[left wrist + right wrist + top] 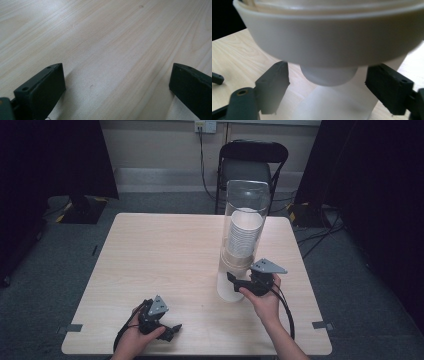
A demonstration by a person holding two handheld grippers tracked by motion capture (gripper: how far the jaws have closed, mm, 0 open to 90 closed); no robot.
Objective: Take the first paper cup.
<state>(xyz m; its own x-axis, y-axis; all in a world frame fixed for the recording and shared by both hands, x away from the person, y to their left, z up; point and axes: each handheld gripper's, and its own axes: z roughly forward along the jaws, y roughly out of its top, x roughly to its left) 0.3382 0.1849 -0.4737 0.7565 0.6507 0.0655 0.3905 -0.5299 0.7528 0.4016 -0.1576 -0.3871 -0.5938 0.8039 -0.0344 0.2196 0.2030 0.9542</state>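
Table [165, 255]: pale wood-grain top, square-ish with rounded corners, matte. Everything below is placed relative to the cup dispenser.

Cup dispenser [243, 237] stands upright right of table centre, long axis vertical, open top toward the ceiling. Clear cylindrical tube on a white, smooth, round base [337, 105]. Inside the tube is a stack of white cups [244, 235], ribbed look from nested rims. From the right gripper view the dispenser's wide off-white collar [332, 47] overhangs, with a smaller rounded cup bottom [329, 75] poking out beneath it.

Black folding chair [252, 162] stands behind the dispenser, off the far table edge.

Right gripper [239, 282] sits at the dispenser's foot, on its near-right side, pointing left into it. Jaws wide apart, one on either side of the cup bottom under the collar, gripping nothing; can't tell if either jaw touches it. Grey triangular plate [268, 266] on top.

Left gripper [170, 330] is well to the near-left of the dispenser, near the table's front edge, low over bare wood. Jaws spread wide, empty; the blocky black fingers [42, 90] are matte with screw holes.
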